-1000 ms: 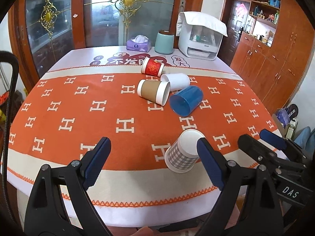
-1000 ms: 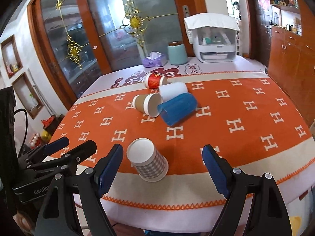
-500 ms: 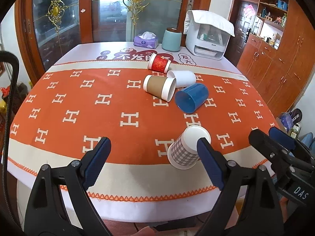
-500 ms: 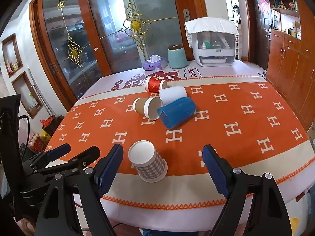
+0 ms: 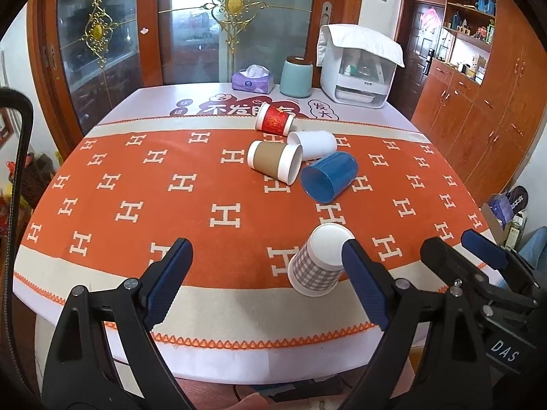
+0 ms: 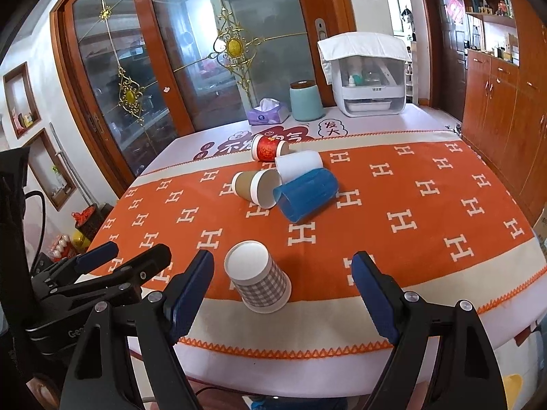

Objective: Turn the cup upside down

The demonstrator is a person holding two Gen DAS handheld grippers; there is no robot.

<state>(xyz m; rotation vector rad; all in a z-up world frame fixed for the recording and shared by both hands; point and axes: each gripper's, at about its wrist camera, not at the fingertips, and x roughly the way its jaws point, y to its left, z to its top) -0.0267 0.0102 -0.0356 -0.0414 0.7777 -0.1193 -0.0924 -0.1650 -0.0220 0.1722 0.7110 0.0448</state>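
A grey-checked paper cup [image 5: 316, 263] stands upside down near the table's front edge; it also shows in the right wrist view [image 6: 258, 278]. My left gripper [image 5: 266, 275] is open and empty, held back from the table, with the cup by its right finger. My right gripper [image 6: 283, 285] is open and empty, with the cup between its fingers but farther out. Four more cups lie on their sides at mid-table: a blue one [image 5: 330, 176], a brown one [image 5: 275, 161], a white one [image 5: 312, 143] and a red one [image 5: 275, 119].
The table has an orange H-patterned cloth [image 5: 136, 188]. At the back stand a tissue box [image 5: 252, 80], a teal canister [image 5: 296, 77] and a white covered appliance [image 5: 359, 68]. Wooden cabinets [image 5: 478, 95] stand to the right, glass doors behind.
Both grippers have drawn back and risen from the table, so it looks smaller and farther. The cups have not moved.
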